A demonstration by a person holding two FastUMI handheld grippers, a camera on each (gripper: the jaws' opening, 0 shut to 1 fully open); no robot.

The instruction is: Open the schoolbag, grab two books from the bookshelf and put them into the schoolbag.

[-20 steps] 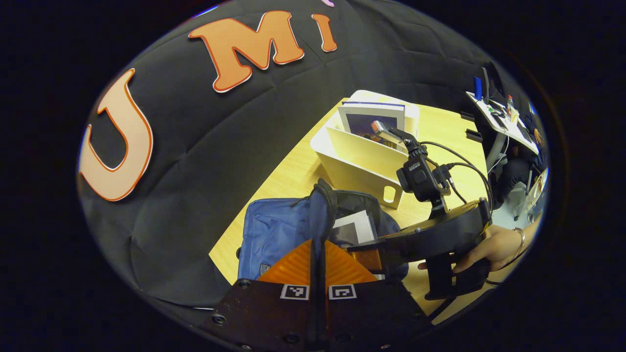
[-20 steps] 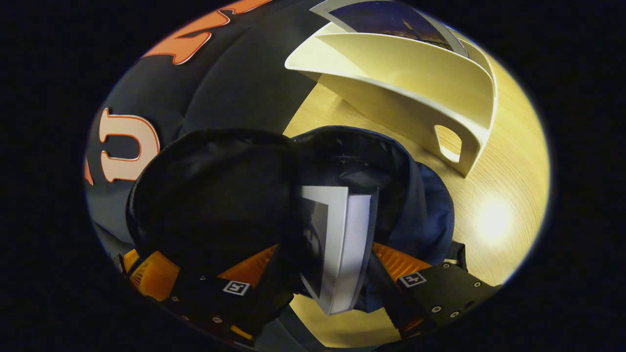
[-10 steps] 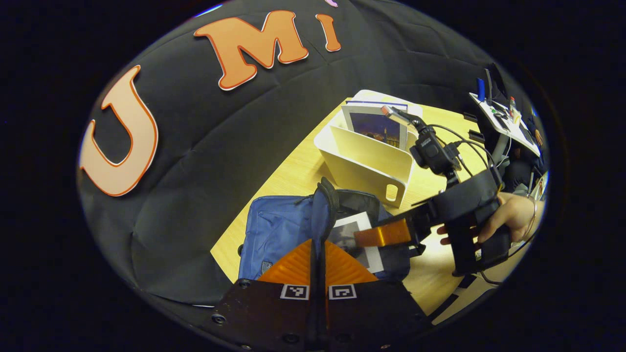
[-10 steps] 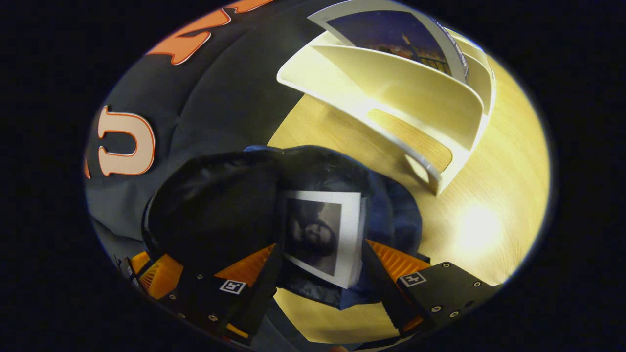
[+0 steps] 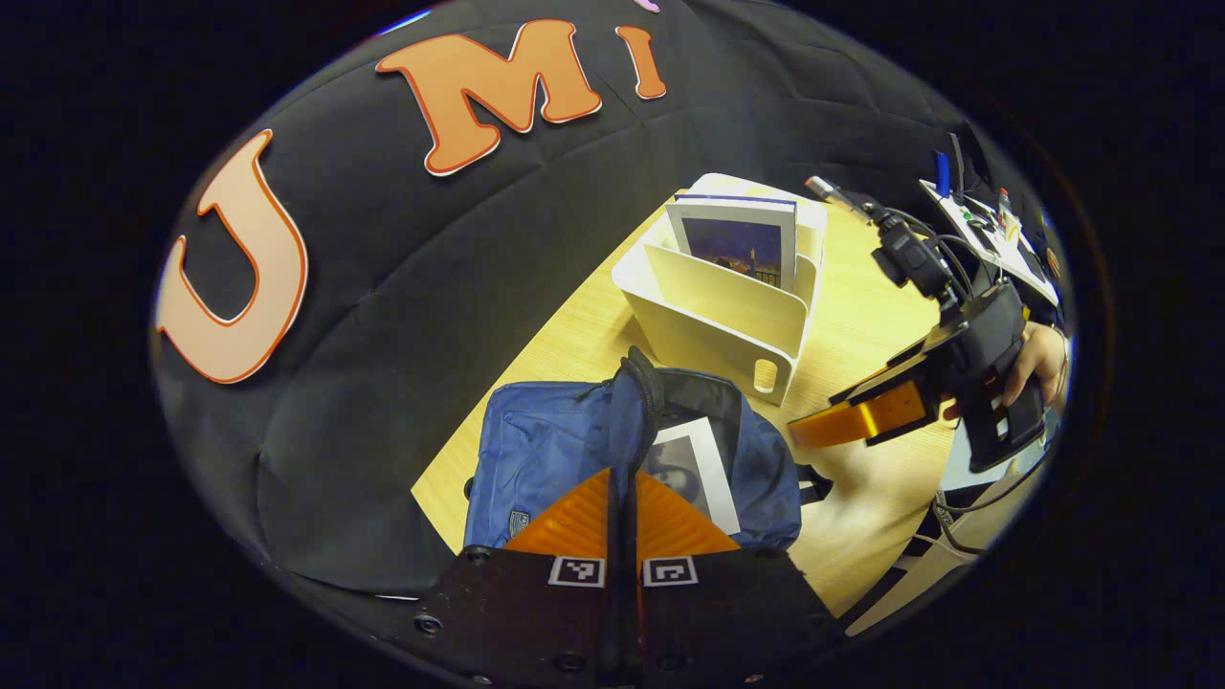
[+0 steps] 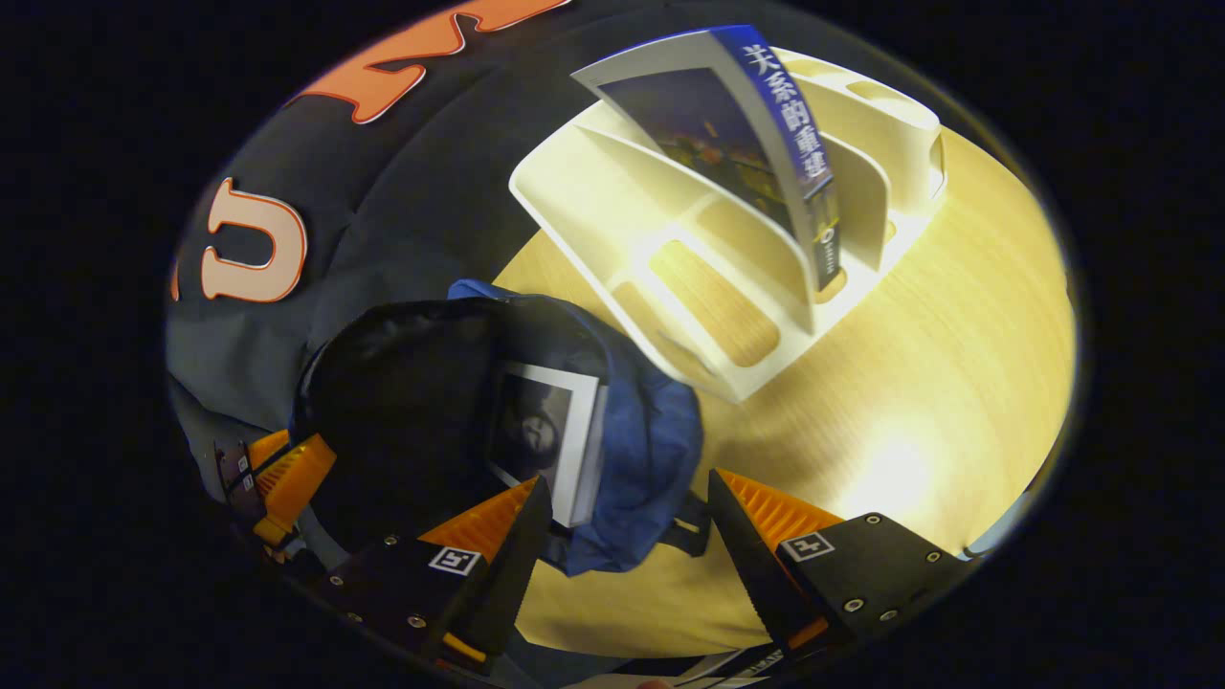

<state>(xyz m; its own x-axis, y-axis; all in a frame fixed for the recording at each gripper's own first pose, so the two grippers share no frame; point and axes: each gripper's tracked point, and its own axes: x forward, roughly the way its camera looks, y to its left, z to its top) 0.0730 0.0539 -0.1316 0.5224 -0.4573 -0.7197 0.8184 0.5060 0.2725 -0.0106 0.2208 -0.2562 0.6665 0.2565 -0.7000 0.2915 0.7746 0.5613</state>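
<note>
Left gripper view: right gripper (image 5: pixel 813 431) raised beside bookshelf (image 5: pixel 713 321), empty.

The left gripper (image 5: pixel 622 483) has its jaws pressed together. At three o'clock in the left gripper view, a hand (image 5: pixel 1034 359) grips the right gripper (image 6: pixel 622 498), whose jaws stand wide apart, holding nothing.
</note>
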